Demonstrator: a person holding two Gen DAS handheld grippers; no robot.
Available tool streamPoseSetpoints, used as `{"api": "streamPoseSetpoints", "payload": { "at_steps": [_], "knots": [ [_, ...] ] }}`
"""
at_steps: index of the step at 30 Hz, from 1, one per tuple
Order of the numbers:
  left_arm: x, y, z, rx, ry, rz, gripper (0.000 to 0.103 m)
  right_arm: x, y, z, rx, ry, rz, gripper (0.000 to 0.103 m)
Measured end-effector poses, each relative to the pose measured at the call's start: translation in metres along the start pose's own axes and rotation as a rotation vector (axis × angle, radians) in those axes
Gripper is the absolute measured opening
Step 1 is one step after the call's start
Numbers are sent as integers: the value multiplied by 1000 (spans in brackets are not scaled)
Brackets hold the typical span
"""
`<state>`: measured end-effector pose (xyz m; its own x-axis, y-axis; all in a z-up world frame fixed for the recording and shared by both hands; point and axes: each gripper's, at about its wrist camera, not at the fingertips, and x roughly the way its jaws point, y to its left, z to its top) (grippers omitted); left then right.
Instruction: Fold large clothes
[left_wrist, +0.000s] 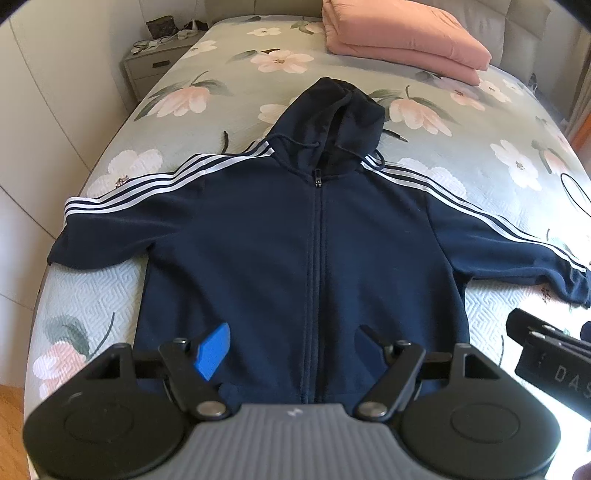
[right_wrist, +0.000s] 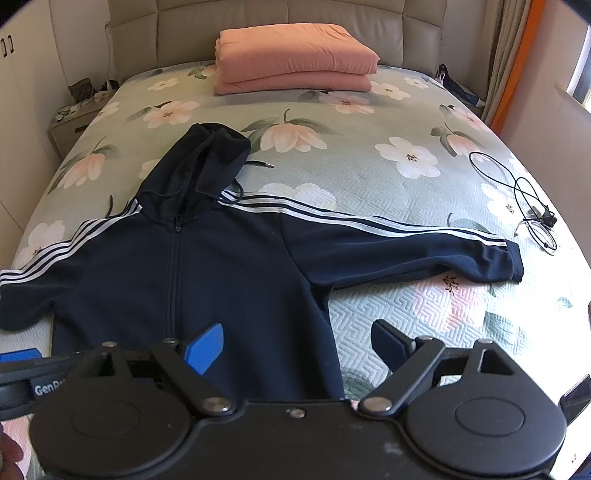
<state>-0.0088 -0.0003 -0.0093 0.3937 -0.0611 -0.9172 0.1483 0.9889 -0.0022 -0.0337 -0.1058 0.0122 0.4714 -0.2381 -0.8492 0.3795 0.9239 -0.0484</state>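
A navy zip-up hoodie (left_wrist: 314, 240) with white sleeve stripes lies flat and face up on the bed, sleeves spread out, hood pointing to the headboard. It also shows in the right wrist view (right_wrist: 207, 273). My left gripper (left_wrist: 295, 343) is open and empty, hovering over the hoodie's hem near the zipper. My right gripper (right_wrist: 299, 343) is open and empty above the hoodie's right bottom corner. The right gripper's body shows at the right edge of the left wrist view (left_wrist: 550, 354).
The bed has a floral quilt (right_wrist: 406, 206). A folded pink blanket (right_wrist: 295, 55) lies by the headboard. A black cable (right_wrist: 524, 195) lies near the bed's right edge. A nightstand (left_wrist: 155, 62) stands at the far left. Wooden floor (left_wrist: 11, 424) is at the left.
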Motion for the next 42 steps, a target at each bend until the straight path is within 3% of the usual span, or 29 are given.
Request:
{"api": "streamPoseSetpoints", "payload": {
  "at_steps": [36,42],
  "knots": [
    [11,-5,-5,15,17,-20,76,9,-6,-1,7,13,7,103],
    [23,-17,-3,25,-13,-25,76,23,-45,3,82,-46,-36,103]
  ]
}}
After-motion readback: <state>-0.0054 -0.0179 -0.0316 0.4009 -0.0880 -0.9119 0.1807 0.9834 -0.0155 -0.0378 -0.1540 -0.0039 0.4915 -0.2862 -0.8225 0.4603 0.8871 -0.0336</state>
